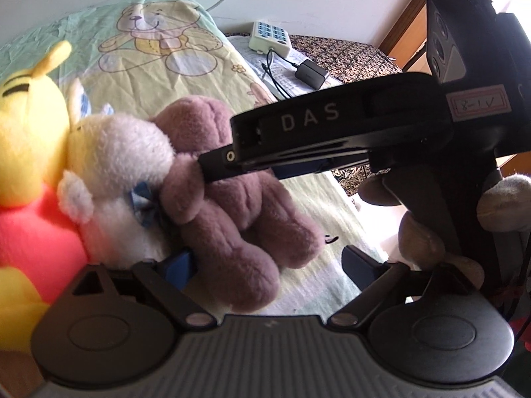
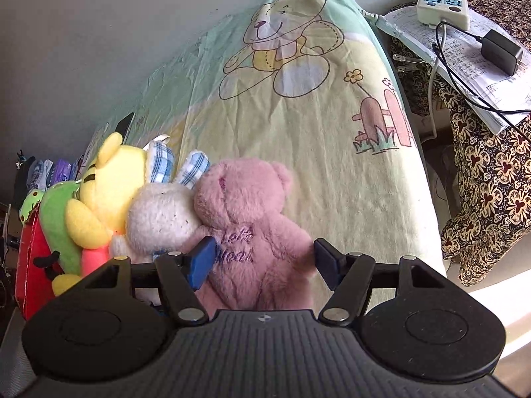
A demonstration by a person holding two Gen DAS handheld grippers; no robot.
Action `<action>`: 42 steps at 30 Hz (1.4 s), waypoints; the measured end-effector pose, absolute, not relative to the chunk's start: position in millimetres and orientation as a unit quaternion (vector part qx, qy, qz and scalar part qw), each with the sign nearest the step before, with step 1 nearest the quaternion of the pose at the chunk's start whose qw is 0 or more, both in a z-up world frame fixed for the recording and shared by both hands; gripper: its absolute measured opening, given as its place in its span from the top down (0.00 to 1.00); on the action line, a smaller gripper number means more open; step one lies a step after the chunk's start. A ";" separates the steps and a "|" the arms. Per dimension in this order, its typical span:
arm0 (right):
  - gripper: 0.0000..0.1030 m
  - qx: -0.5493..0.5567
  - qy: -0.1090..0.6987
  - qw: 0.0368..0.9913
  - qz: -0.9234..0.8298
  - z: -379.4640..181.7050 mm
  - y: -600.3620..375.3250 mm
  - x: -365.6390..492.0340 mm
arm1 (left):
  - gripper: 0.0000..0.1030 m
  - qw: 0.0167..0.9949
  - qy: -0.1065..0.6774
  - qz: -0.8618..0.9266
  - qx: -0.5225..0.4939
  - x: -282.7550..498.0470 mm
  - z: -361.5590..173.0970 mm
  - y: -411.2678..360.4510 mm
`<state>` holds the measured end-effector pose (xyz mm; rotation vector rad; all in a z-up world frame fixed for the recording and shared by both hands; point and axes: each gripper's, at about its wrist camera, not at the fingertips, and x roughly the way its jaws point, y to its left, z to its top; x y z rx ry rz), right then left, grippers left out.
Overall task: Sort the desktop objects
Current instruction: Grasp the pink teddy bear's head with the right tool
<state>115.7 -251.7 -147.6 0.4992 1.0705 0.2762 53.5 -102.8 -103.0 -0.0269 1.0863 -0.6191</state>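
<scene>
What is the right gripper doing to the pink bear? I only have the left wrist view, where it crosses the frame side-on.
Observer: In its own camera the right gripper is open, with one pad on each side of the pink bear's body. It is not shut on it.
Operator: Anything on the bear's front?
Observer: There is purple lettering stitched on its chest, which I can't read fully.
Operator: What lies beyond the yellow bear?
Observer: A green plush leans against the yellow bear, and a red box is on its far side.
</scene>
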 end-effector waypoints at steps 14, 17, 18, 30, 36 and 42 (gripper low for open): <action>0.39 0.242 0.525 0.807 0.123 -145.9 -263.3 76.6 | 0.14 0.790 0.529 -0.311 0.007 26.0 -95.4 -108.3; 0.39 0.235 0.531 0.804 0.127 -144.5 -260.0 59.2 | 0.15 0.779 0.535 -0.327 0.015 11.5 -93.2 -106.5; 0.39 0.231 0.532 0.804 0.128 -143.7 -258.0 53.1 | 0.15 0.779 0.533 -0.330 0.024 5.3 -91.9 -105.9; 0.44 0.247 0.538 0.797 0.123 -146.0 -246.2 -0.6 | 0.09 0.798 0.518 -0.299 0.072 -32.2 -91.9 -86.5; 0.35 0.270 0.482 0.828 0.096 -132.7 -258.3 11.2 | 0.09 0.805 0.536 -0.251 0.035 -4.8 -102.6 -81.5; 0.34 0.252 0.498 0.820 0.126 -145.2 -248.3 32.3 | 0.23 0.804 0.550 -0.212 0.076 5.8 -109.4 -105.1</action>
